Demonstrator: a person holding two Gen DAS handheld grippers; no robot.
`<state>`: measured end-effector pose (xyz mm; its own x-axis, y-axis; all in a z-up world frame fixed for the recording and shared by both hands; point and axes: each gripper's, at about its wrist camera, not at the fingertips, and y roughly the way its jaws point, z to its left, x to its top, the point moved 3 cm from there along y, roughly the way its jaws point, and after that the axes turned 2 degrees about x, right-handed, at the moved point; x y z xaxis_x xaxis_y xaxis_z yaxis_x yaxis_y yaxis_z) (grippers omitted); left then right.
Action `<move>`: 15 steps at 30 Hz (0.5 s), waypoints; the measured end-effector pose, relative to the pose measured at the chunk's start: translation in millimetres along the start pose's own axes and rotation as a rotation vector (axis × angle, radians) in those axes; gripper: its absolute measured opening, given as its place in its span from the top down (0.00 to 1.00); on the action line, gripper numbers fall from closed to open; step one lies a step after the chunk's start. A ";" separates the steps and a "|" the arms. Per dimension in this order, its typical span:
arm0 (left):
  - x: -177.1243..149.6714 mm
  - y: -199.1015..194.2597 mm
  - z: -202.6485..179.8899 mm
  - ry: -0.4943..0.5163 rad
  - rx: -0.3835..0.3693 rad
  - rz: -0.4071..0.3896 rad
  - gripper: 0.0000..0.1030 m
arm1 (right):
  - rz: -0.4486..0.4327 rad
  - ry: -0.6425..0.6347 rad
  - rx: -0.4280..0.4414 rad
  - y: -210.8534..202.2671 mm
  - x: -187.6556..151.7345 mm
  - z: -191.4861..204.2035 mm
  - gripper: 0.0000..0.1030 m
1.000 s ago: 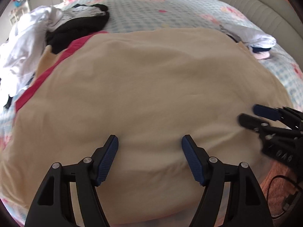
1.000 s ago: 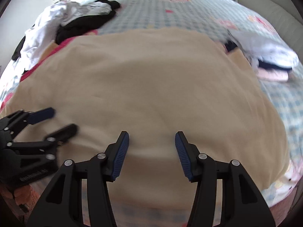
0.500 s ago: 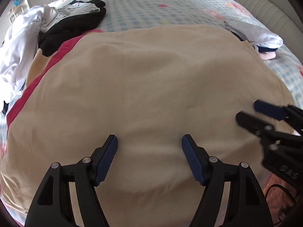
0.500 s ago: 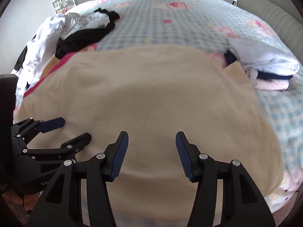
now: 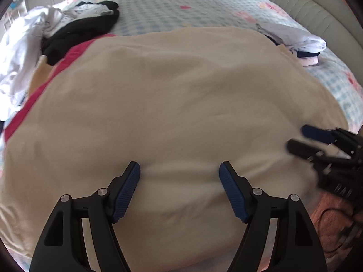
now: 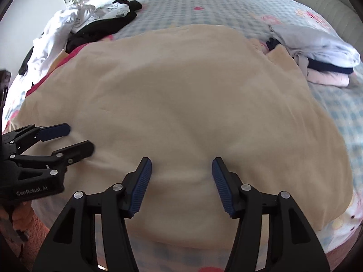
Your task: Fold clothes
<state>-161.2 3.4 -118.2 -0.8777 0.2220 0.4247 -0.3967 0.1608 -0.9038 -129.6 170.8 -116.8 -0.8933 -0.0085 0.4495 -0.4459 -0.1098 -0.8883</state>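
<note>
A large cream garment with a red trim along its left side lies spread flat over the bed, and the right wrist view shows the same cream garment. My left gripper hovers at its near edge, jaws opening, with only a low wrinkle of cloth between the pads and nothing gripped. My right gripper stands beside it to the right, its jaws opening too, over the same cloth without pinching it. Each view catches the other tool: the right gripper and the left gripper.
A loose heap of white and black clothes lies at the back left. A folded stack sits at the right of the blue checked sheet. A grey-green padded headboard borders the far right. An orange rug with a cable lies below.
Both views have shifted slightly, showing more of the far bed. Both pairs of jaws stand a touch wider. The cream garment lies as before.
</note>
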 end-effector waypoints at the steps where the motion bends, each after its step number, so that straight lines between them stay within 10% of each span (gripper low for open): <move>1: -2.6 -2.1 8.4 -0.010 0.023 0.001 0.27 | -0.011 0.005 0.000 -3.5 -3.3 -5.6 0.46; 6: -22.7 -22.3 47.1 -0.097 0.064 -0.032 0.28 | -0.029 0.069 -0.129 -27.8 -26.7 -55.0 0.46; 12: -39.5 -43.4 64.1 -0.283 -0.177 -0.123 0.28 | -0.110 0.446 0.063 -65.8 -53.6 -124.1 0.43; 15: -42.6 -41.1 54.2 -0.287 -0.165 -0.144 0.29 | -0.114 0.541 0.107 -63.1 -59.3 -138.7 0.44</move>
<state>-122.1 -64.8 -102.0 -0.8650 -0.0896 0.4936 -0.4935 0.3294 -0.8050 -56.4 316.1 -100.5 -0.7542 0.5171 0.4047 -0.5583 -0.1806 -0.8097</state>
